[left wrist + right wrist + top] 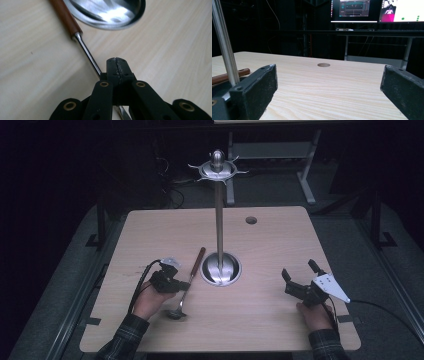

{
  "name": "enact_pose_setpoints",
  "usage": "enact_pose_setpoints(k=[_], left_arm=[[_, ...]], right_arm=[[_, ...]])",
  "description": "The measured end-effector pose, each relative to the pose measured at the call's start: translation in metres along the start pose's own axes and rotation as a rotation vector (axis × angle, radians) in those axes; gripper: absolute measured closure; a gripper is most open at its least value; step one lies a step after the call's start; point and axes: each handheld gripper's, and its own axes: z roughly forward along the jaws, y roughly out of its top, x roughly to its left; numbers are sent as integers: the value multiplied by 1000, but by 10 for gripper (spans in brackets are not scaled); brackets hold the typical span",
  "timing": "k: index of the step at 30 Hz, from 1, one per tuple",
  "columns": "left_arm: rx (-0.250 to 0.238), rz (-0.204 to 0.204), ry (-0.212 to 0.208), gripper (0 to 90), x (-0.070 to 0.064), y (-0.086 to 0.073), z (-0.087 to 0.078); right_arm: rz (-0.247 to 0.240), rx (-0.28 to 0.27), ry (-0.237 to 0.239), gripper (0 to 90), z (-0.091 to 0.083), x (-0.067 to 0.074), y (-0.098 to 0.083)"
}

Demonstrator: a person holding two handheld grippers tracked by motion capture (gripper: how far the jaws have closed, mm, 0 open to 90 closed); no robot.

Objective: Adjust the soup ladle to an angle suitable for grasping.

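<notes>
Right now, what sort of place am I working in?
Probably a lab or recording workspace, not a kitchen: a bare wooden table with a cable hole, lit monitors on a desk behind, and dark surroundings with metal frame legs.

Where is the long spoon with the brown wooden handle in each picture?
High view: the ladle lies left of centre, beside the stand's round base, with the left tongs shut on its metal shaft.
Left gripper view: its shaft runs from upper left to the tongs.
Right gripper view: its brown handle at left edge.
Shared landmark: the stand.
</notes>
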Motion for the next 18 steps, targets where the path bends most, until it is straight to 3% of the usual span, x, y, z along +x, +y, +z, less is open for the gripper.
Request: enact_pose_setpoints(k=[5,7,10,18], left_arm=[[28,-9,-6,900,-11,-10,-3],[61,21,6,900,-14,-13,-5],[81,15,10,900,-19,-18,-2],[107,13,19,900,-21,-20,6]], right_arm=[[0,-1,0,2,0,0,0],[0,-1,0,2,0,0,0],[0,-1,1,2,0,0,0],[0,-1,1,2,0,0,0]])
